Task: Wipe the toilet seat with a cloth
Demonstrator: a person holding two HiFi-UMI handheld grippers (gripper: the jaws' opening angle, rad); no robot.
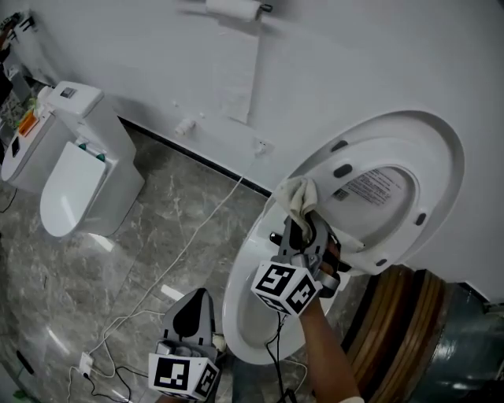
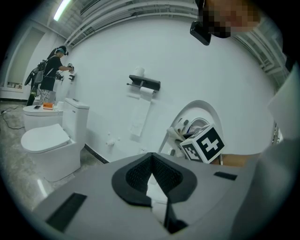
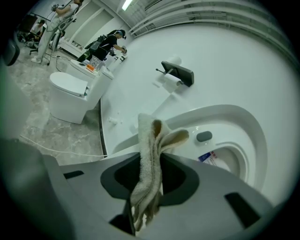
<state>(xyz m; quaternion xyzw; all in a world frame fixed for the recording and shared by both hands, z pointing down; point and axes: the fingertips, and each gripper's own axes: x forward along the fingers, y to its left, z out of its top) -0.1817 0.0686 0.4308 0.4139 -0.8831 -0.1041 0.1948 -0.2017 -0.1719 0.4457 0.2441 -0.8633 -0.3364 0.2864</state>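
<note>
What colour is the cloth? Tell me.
Cream, off-white cloth; the right gripper view shows it best.

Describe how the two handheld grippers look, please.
Both the left gripper and the right gripper have grey bodies with black, finely textured pads. Each carries a white cube printed with black square markers.

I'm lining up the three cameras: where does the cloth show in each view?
Head view: the cloth sits right of centre, pinched in the right tool, at the raised seat's left edge.
Left gripper view: the cloth is a small pale bundle right of centre, just left of the marker cube.
Right gripper view: the cloth hangs dead centre between the jaws.
Shared landmark: the paper holder on the wall, in all three.
</note>
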